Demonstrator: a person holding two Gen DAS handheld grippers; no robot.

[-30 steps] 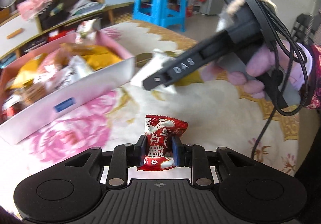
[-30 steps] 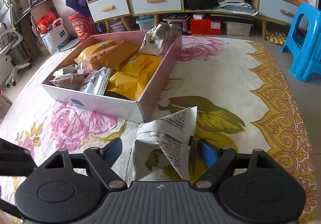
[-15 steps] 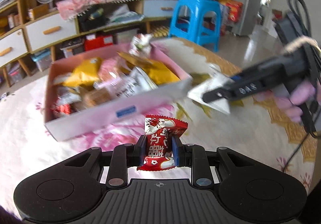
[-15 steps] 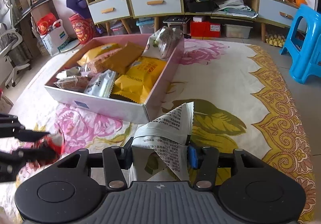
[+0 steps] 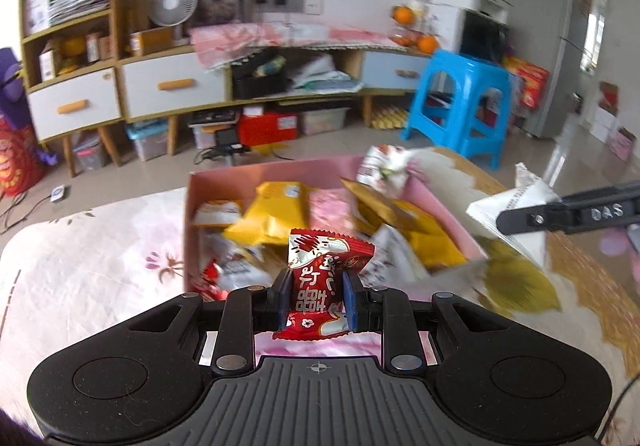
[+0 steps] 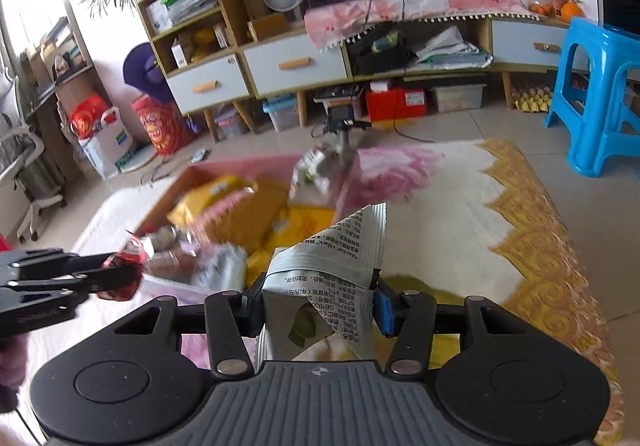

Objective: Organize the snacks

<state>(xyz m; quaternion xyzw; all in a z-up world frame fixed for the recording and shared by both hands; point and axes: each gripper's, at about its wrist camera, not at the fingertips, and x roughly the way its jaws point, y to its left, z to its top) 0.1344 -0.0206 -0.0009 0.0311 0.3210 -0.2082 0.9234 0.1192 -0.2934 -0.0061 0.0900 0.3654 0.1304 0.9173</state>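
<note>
Two snacks remain outside the pink box [image 5: 452,206], each carried toward it in a pair of tongs. Left gripper [image 5: 316,300] is clamped on a red candy packet [image 5: 320,286], held just short of the box's near wall. Right gripper [image 6: 320,302] has just closed its jaws onto a white printed packet [image 6: 336,266], held above the flowered cloth [image 6: 440,206] beside the box. Box contents: yellow packets [image 5: 276,214], a pink one, several white ones and a brown one, piled loosely and blurred. Judged well advanced; two drops left.

"DAS" on right gripper [image 5: 520,220]
</note>
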